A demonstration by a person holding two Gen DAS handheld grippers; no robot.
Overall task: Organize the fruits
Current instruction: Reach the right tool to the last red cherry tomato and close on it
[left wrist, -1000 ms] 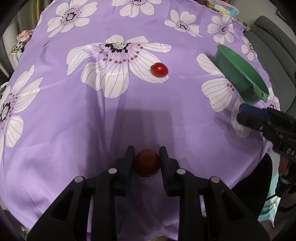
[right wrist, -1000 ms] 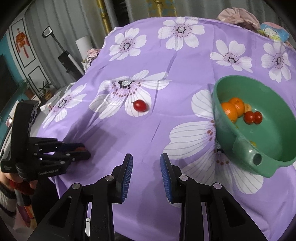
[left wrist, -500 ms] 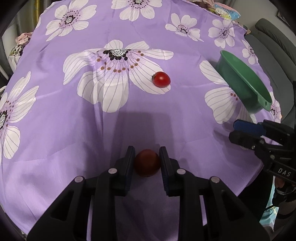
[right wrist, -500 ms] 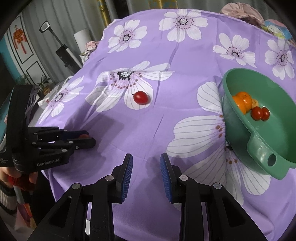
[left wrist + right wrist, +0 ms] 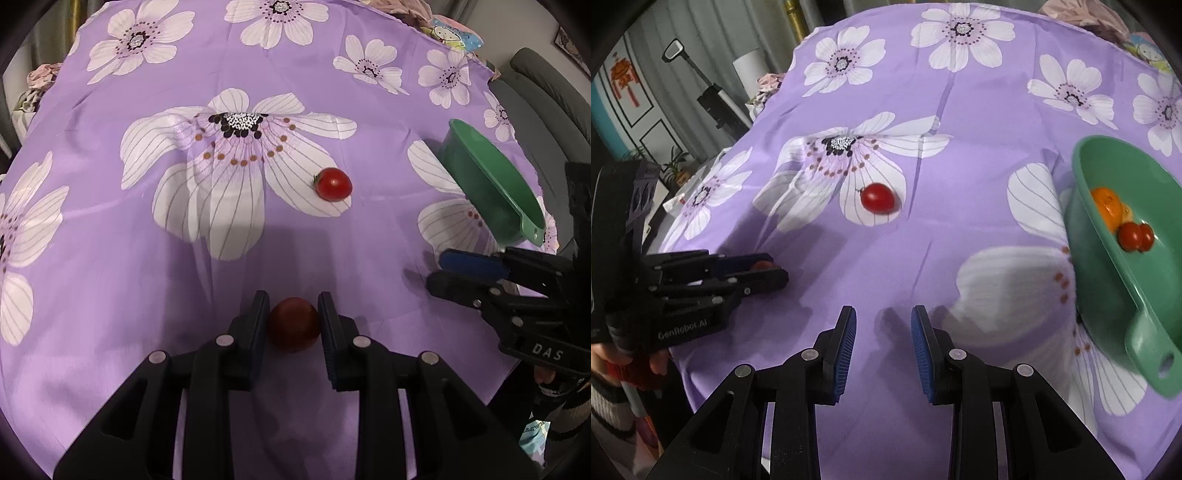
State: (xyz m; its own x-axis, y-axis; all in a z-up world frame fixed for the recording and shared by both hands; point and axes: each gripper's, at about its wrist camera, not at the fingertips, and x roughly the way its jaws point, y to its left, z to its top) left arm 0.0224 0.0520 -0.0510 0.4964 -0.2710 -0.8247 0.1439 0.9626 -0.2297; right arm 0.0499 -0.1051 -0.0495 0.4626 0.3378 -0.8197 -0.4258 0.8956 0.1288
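My left gripper (image 5: 292, 314) is shut on a dark red tomato (image 5: 294, 324) and holds it over the purple flowered tablecloth (image 5: 110, 258). It shows at the left of the right wrist view (image 5: 768, 271). A second red tomato (image 5: 333, 184) lies on a white petal, also in the right wrist view (image 5: 878, 198). A green bowl (image 5: 1108, 280) at the right holds an orange (image 5: 1106, 206) and two small tomatoes (image 5: 1134, 236). My right gripper (image 5: 882, 325) is open and empty above the cloth, left of the bowl; it shows in the left wrist view (image 5: 448, 271).
The bowl (image 5: 491, 188) has a handle with a hole pointing toward me. A grey sofa (image 5: 546, 92) stands beyond the table's right edge. Cloth bundles and a colourful packet (image 5: 456, 35) lie at the far edge. The table's near edge drops off close behind both grippers.
Both grippers have moved forward over the table. The left one still holds the tomato. The right gripper has come nearer to the left one and to the loose tomato.
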